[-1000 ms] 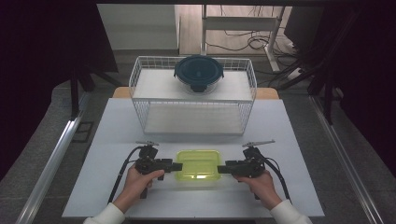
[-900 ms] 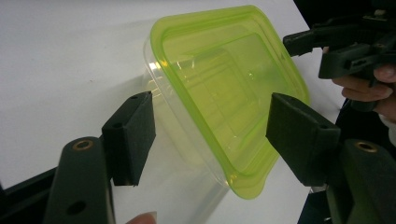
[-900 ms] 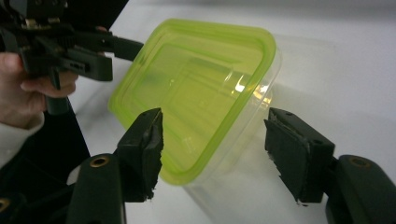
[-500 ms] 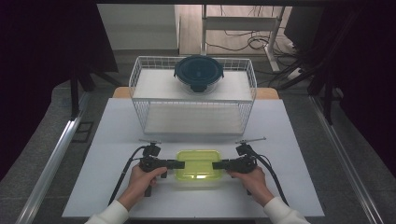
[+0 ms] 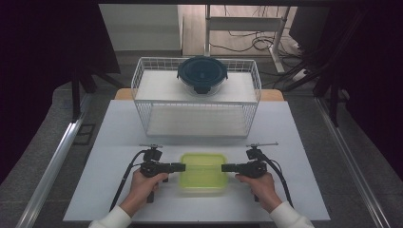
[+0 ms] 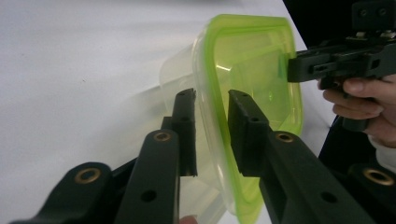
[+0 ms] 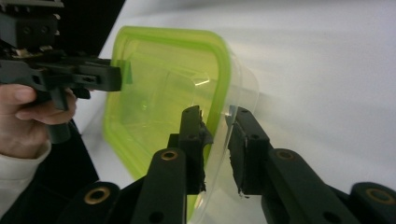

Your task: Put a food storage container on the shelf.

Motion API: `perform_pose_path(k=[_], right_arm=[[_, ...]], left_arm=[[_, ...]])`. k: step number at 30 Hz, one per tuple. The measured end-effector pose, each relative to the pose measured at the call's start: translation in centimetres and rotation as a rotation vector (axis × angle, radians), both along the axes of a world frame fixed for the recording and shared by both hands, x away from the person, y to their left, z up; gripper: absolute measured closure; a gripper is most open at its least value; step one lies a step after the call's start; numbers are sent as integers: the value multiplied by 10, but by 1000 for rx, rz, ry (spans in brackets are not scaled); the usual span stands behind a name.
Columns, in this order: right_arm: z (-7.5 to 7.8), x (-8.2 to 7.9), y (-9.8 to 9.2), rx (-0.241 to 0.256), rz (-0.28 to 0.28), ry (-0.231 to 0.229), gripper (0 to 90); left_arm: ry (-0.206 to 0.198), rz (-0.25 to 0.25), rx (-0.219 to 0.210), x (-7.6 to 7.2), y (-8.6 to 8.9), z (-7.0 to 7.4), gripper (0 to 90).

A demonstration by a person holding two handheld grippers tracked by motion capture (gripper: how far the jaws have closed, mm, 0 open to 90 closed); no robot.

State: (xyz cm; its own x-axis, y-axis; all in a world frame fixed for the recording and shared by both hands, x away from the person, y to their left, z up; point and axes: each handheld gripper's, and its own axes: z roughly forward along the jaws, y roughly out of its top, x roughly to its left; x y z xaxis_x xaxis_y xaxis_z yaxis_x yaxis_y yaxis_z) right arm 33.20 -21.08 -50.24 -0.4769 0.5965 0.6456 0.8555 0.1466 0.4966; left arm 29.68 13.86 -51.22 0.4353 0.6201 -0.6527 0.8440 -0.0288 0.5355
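From above, my green-lidded box (image 5: 203,172) is sitting near the front edge of the white table (image 5: 119,128), with bare room between it and the wire basket (image 5: 196,97). My left tongs (image 5: 179,166) and right tongs (image 5: 226,167) are now reaching its sides; earlier they were farther apart. In my left gripper view, the jaws are straddling the green rim (image 6: 212,140), apart. In my right gripper view, they are straddling the opposite rim (image 7: 223,93), also apart.

Between the left gripper (image 5: 179,166) and the right gripper (image 5: 227,167), whose tips point at each other, a green-lidded container (image 5: 203,172) sits on the white table (image 5: 114,142), while beyond both grippers a wire basket (image 5: 142,102) carries a dark round lidded bowl (image 5: 202,74).
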Motion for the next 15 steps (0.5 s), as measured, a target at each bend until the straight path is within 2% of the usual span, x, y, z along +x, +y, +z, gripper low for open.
perform_pose_path(k=[6, 10, 15], right_arm=[[8, -6, -4, -1, 5, -45, 790], [12, -9, -4, -4, 21, -66, 790], [20, -12, -2, -24, 41, -117, 789]], left_arm=[[-24, -10, -22, -5, 1, 7, 786], [-46, -12, -16, -9, 1, 13, 788], [-80, -18, -1, -13, 2, 21, 790]])
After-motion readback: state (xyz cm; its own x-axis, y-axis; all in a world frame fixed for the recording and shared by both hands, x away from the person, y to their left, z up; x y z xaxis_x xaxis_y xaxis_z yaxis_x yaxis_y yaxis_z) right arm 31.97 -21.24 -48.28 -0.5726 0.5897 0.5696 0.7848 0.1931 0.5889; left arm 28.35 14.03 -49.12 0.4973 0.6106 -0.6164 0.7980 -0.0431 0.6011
